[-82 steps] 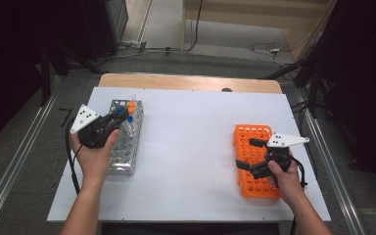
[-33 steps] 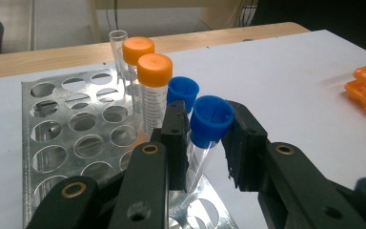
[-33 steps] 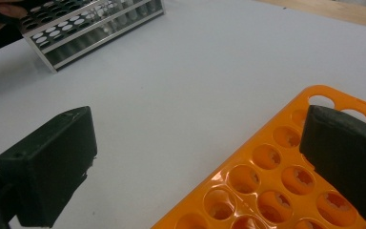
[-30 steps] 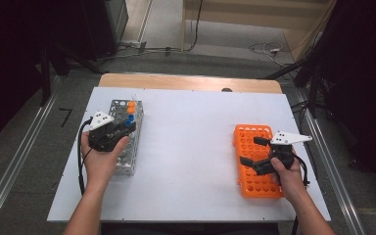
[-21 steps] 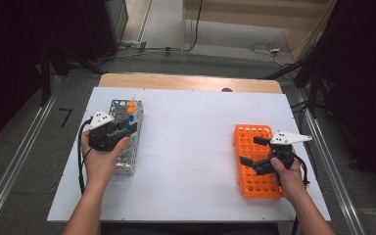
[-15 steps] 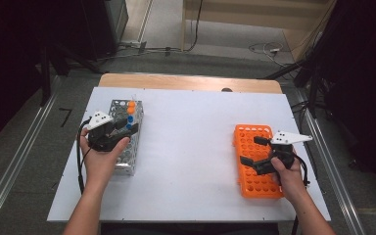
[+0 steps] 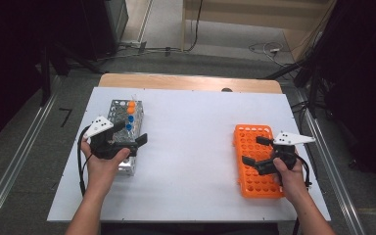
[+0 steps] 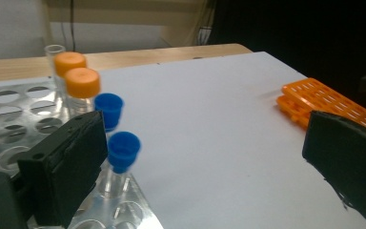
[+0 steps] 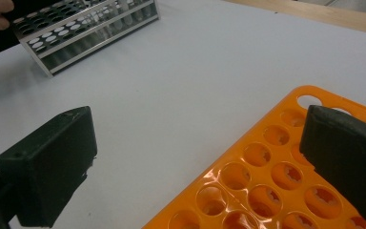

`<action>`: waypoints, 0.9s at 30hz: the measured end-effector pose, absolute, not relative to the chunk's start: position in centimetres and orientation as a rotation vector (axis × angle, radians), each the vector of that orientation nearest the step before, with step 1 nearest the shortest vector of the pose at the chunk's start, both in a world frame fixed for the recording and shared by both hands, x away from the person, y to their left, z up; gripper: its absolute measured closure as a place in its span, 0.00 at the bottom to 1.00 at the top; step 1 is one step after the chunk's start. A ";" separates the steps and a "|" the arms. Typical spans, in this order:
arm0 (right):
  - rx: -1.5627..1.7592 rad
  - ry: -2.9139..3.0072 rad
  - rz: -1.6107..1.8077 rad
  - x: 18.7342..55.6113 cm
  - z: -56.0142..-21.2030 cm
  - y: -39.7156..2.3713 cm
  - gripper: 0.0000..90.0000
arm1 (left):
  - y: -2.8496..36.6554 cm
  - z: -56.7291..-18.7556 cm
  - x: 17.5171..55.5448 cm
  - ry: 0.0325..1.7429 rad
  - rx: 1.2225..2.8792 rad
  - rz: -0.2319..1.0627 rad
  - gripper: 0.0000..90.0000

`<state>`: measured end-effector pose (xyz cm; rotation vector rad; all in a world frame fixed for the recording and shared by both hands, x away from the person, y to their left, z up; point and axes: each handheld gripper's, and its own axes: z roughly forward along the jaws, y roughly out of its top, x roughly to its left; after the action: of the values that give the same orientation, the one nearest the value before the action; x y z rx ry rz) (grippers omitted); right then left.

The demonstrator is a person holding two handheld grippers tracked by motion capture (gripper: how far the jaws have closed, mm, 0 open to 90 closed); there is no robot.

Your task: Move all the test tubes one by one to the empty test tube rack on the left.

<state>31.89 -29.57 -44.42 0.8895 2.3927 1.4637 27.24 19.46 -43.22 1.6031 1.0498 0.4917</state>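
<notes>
High view: white table (image 7: 196, 147) (wood far edge), grey floor (image 7: 19, 147).

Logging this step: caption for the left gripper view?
Open left tongs flank a blue-capped tube in the metal rack; orange rack beyond.

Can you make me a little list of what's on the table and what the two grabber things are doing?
table: white table
left rack: metal rack holding two orange-capped tubes, two blue-capped tubes and one uncapped tube
right rack: orange rack, holes seen are empty
left gripper: left gripper open, over the metal rack near the blue caps
right gripper: right gripper open, over the orange rack
held: nothing
</notes>
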 end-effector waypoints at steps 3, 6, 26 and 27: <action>0.898 2.384 1.470 31.8 -44.4 -29.7 0.00 | 19.1 -43.3 26.7 1.025 1.607 0.476 0.00; 0.899 2.378 1.471 31.6 -44.4 -29.8 0.00 | 18.8 -43.5 26.1 0.993 1.623 0.473 0.00; 0.943 2.324 1.463 30.2 -44.9 -32.4 0.00 | 20.6 -44.6 22.0 0.952 1.624 0.485 0.00; 0.947 2.322 1.463 30.1 -44.9 -32.6 0.00 | 20.8 -44.6 21.8 0.948 1.625 0.484 0.00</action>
<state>30.07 -32.62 -44.93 0.9475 2.3218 1.4634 21.81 20.78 -44.60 1.6245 0.9478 0.4845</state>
